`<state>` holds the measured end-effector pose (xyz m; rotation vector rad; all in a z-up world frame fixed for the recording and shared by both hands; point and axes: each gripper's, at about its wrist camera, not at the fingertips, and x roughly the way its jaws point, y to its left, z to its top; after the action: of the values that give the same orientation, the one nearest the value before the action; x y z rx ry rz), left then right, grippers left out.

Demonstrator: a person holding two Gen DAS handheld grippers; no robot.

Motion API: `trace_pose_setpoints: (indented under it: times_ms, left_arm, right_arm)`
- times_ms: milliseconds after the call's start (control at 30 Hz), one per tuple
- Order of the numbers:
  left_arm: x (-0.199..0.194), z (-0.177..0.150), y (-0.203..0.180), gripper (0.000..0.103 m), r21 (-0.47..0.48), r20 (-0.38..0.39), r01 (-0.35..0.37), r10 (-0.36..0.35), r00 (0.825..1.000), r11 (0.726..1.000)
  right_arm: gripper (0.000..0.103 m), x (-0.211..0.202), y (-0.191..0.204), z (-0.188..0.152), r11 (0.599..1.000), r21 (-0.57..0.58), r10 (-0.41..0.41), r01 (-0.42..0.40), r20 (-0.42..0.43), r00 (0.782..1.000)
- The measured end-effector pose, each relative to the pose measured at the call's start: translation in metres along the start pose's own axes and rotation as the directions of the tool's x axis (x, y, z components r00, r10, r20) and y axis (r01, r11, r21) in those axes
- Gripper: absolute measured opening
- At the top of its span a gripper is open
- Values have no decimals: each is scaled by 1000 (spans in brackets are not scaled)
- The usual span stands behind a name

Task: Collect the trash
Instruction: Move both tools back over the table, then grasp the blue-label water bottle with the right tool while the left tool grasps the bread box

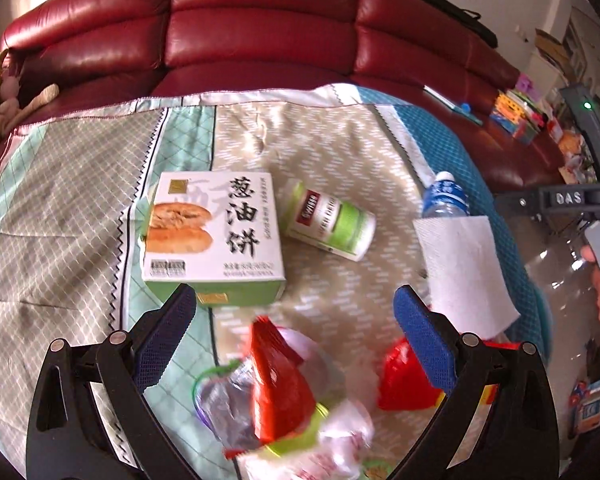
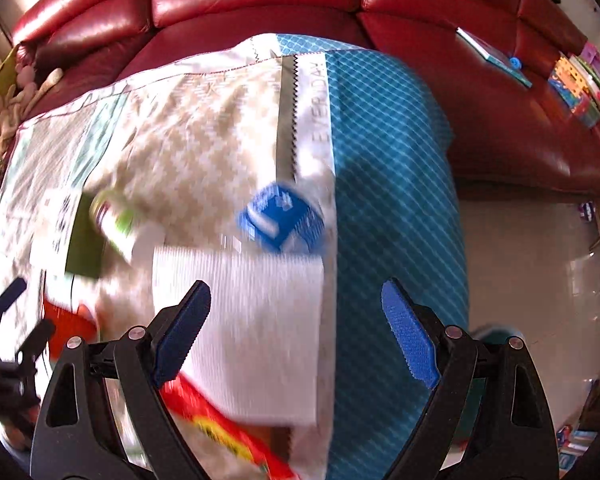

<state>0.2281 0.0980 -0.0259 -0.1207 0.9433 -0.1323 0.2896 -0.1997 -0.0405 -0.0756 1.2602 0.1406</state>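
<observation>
Presently both grippers hover wide-fingered and empty over the patterned cloth (image 1: 60, 184): left gripper (image 1: 294, 312) above the red wrapper (image 1: 280, 380), right gripper (image 2: 296, 300) above the paper towel (image 2: 252, 320), each apparently needing descent and closure.

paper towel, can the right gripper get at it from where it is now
Probably yes. The right gripper is open and the paper towel lies flat right ahead between its fingers, nothing on top. The bottle sits just beyond it, out of the way.

White-green box (image 1: 214, 236) flat, bottle (image 1: 332, 224) on side, napkin (image 1: 466, 272), red wrappers (image 1: 280, 380)
</observation>
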Motion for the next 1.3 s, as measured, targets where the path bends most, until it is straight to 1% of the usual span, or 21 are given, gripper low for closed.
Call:
trace_pose_setpoints:
  times_ms: [100,167,267,333,400,433,467,533,567,633,767,867,933,1033,1100,1167,1200,1233,1267,1300]
  left_arm:
    - [9,9,12,99,-12,-2,-9,9,1000,1000]
    - [15,12,21,99,-26,-9,-10,10,1000,1000]
    - [24,14,32,99,-35,-24,-8,7,1000,999]
    - [27,14,35,99,-31,-24,-11,10,1000,999]
    - [30,14,37,99,-32,-22,-11,10,1000,999]
    - [30,14,39,99,-35,-22,-11,11,1000,999]
    - [30,14,40,99,-36,-20,-10,9,1000,999]
    - [26,13,43,99,-35,-9,-10,10,1000,999]
    - [23,12,47,99,-35,-3,-13,13,1000,999]
    - [19,10,56,99,-35,4,-22,22,1000,999]
    - [11,2,80,99,-27,6,-46,46,999,999]
    - [10,-4,95,99,-18,-2,-40,40,999,999]
    - [13,-7,101,99,-10,-6,-14,14,1000,1000]
    - [21,-5,105,99,-13,-20,57,-58,998,998]
    - [25,-3,101,98,-2,-18,106,-106,994,994]
    - [29,-1,91,86,27,-20,141,-140,990,990]
    - [32,-1,86,72,39,-30,157,-156,987,987]
    - [34,-2,80,62,50,-41,174,-172,984,984]
    - [34,-4,75,57,60,-42,179,-177,983,982]
    - [35,-6,69,40,70,-48,193,-190,981,979]
  right_arm:
    - [83,28,1,22,999,39,7,-6,-36,999]
    - [83,42,0,26,998,60,27,-23,-73,997]
    - [83,58,5,21,997,63,51,-43,-119,992]
    - [83,67,10,16,998,48,50,-43,-140,989]
    - [83,72,14,14,996,49,75,-68,-141,987]
    - [83,74,16,12,997,48,74,-68,-142,987]
    - [82,75,19,11,996,43,78,-73,-145,986]
    - [74,79,27,9,996,28,91,-88,-168,982]
    - [73,79,32,9,996,14,85,-84,-166,983]
    - [67,73,46,8,997,-45,60,-67,-128,990]
    - [66,59,74,5,989,-122,69,-82,-103,992]
    - [66,44,90,5,983,-169,67,-78,-65,996]
    - [66,35,95,8,980,-181,81,-88,-46,996]
    - [66,19,104,12,975,-199,92,-94,-19,996]
    - [66,11,106,12,973,-205,107,-106,-9,994]
    - [66,5,110,10,969,-215,119,-118,-10,993]
    - [66,3,110,7,967,-218,129,-130,-20,991]
    - [66,2,110,2,966,-219,136,-139,-28,990]
    - [66,3,111,-2,964,-220,141,-146,-36,989]
    - [66,2,110,-8,963,-223,145,-151,-42,989]
